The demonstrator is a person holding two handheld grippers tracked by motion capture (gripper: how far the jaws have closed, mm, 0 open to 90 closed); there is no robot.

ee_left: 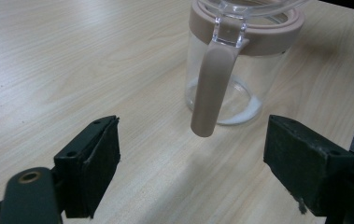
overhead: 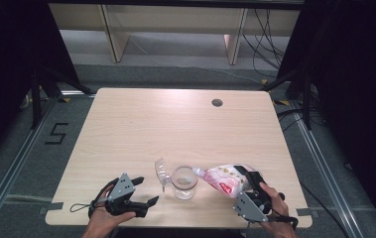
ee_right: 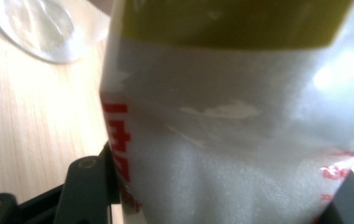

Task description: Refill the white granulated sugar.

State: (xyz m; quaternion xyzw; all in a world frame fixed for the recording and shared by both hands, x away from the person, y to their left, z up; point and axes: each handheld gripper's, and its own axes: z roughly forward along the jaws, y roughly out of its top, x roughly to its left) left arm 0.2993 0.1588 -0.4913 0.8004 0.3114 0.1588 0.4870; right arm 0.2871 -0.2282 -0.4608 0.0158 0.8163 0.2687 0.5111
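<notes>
A clear glass jar (overhead: 184, 182) with a pinkish-brown rim and handle (ee_left: 210, 88) stands near the table's front edge. Its clear lid (overhead: 161, 171) is swung open to the left. A little white powder (ee_left: 247, 112) lies on the jar's bottom. My right gripper (overhead: 239, 180) is shut on a white and red pouch (overhead: 223, 179), which is tilted so that its spout (overhead: 197, 171) points over the jar's mouth. In the right gripper view the pouch (ee_right: 230, 140) sits between the jaws. My left gripper (overhead: 147, 191) is open just left of the jar, and the handle hangs ahead of its jaws (ee_left: 191, 149).
The light wooden table (overhead: 175, 124) has a round cable hole (overhead: 217, 102) at the back right. Grey floor with rails surrounds it, and a shelf frame (overhead: 175, 29) stands behind. Black curtains hang at both sides.
</notes>
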